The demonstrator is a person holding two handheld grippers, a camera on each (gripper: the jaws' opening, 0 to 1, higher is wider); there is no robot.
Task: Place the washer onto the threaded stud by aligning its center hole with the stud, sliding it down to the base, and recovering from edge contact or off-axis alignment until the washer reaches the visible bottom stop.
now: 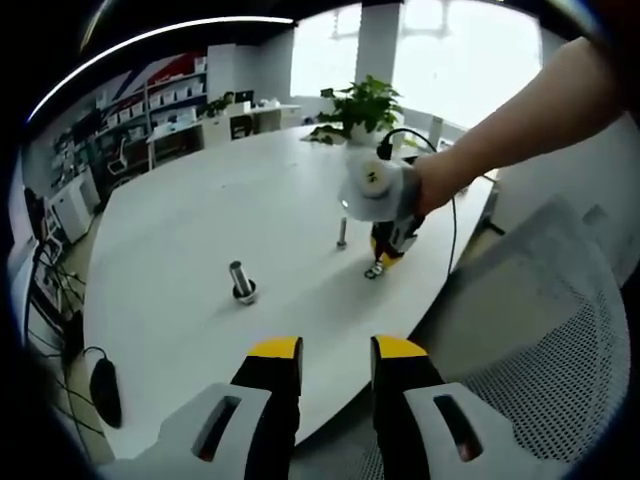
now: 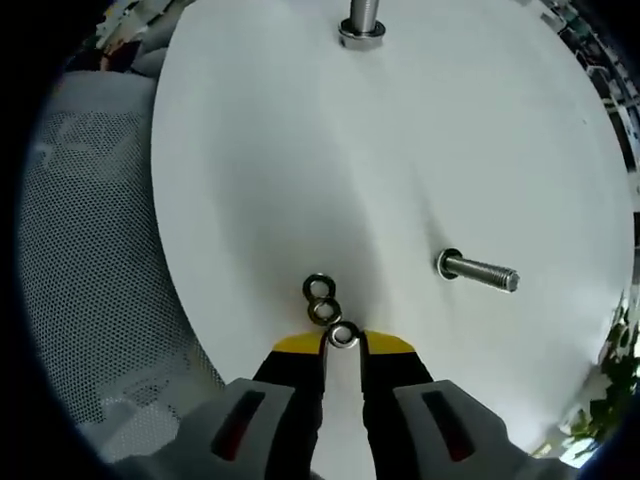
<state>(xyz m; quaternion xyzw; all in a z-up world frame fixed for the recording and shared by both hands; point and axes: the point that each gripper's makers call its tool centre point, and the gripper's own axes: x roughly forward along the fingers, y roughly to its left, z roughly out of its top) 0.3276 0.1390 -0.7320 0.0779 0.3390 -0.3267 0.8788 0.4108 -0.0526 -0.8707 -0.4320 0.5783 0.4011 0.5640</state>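
My white oval surface (image 1: 220,210) sits in a bright office with a potted plant (image 1: 362,105). My right tongs (image 2: 342,338) pinch 1 small silver ring washer (image 2: 343,335); my left tongs (image 1: 335,350) stand narrowly parted, holding nothing.

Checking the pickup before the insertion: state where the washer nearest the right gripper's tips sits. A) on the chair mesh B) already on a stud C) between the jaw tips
C: in the right gripper view the washer sits between the right gripper's yellow jaw tips, off both studs.
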